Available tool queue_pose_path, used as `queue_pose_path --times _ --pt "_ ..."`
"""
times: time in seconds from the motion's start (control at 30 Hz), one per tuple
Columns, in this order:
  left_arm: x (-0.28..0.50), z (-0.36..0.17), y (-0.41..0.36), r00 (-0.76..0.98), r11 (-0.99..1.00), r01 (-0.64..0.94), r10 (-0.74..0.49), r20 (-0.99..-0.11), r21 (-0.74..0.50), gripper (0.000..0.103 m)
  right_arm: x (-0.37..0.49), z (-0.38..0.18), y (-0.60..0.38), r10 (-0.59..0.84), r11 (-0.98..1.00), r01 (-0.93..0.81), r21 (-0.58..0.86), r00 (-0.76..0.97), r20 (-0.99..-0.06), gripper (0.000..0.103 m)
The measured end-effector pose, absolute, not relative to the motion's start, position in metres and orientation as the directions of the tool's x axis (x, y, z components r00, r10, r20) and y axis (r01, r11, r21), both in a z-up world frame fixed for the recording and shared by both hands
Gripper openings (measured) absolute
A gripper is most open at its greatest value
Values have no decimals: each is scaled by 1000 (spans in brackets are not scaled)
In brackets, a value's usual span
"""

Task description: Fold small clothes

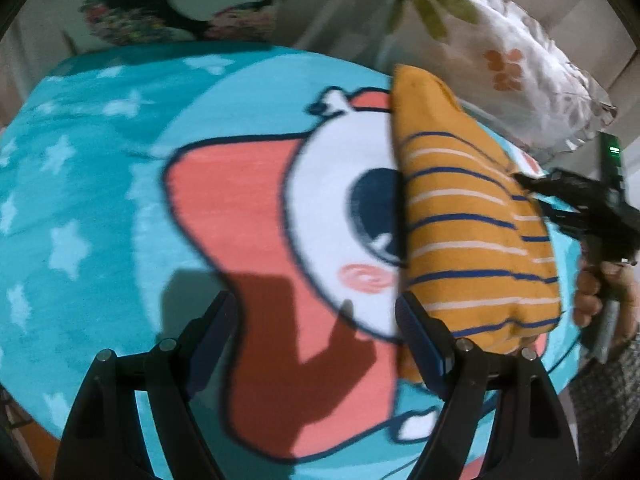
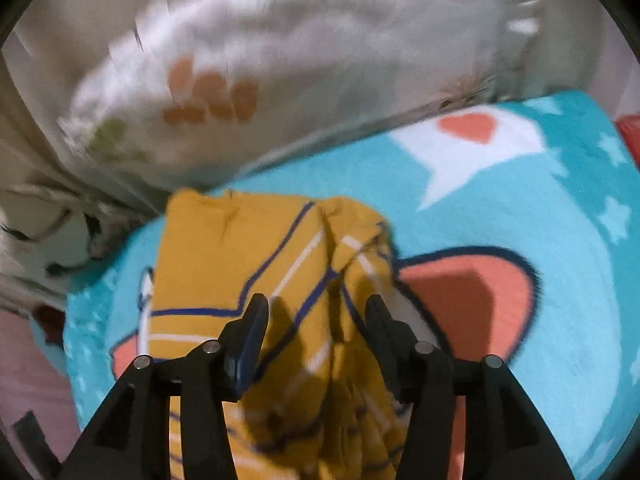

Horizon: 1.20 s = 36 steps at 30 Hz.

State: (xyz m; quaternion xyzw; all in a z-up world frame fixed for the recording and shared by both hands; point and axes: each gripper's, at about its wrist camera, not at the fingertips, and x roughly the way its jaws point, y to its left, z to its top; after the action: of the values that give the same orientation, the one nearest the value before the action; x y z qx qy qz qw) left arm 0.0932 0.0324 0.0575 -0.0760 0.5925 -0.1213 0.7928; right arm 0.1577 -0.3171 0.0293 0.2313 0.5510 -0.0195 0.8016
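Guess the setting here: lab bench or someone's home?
Most likely a home bedroom, with a bed as the work surface. Clues: a plush turquoise cartoon blanket spread underneath, a floral pillow at its edge, and a small mustard striped garment lying on the blanket.

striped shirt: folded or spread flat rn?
Folded. The striped shirt lies as a narrow doubled-over bundle on the blue blanket, with layered edges bunched in the right wrist view.

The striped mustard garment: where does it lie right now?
The striped mustard garment lies on the blue cartoon blanket, at the right in the left wrist view, beside the floral pillow and below the right gripper.
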Motion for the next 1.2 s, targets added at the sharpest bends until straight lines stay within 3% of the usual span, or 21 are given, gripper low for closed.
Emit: queue_pose_path --times 0.03,0.07,0.27,0.6,0.77,1.0,1.2 --pt "95 58 25 266 957 108 -290 -920 -270 81 159 24 -316 261 884 273 380 385 -885 25" --pt "96 61 17 270 952 122 -303 -914 -280 81 160 22 -316 302 870 262 418 389 -870 11" --pt "96 65 -26 271 936 185 -342 -900 -300 81 147 36 -333 262 875 264 406 448 -855 9" --pt "88 23 -59 152 945 184 -301 -942 -272 81 142 19 -344 215 886 296 356 418 -883 10" --pt "91 12 -53 114 947 144 -304 -946 -287 86 132 28 -353 186 892 308 331 416 -890 33" --pt "83 23 -42 128 935 135 -344 -930 -327 86 80 56 -355 284 883 220 413 450 -847 33" --pt "72 45 -15 194 927 107 -375 -906 -361 86 37 36 -327 369 869 168 464 405 -837 40"
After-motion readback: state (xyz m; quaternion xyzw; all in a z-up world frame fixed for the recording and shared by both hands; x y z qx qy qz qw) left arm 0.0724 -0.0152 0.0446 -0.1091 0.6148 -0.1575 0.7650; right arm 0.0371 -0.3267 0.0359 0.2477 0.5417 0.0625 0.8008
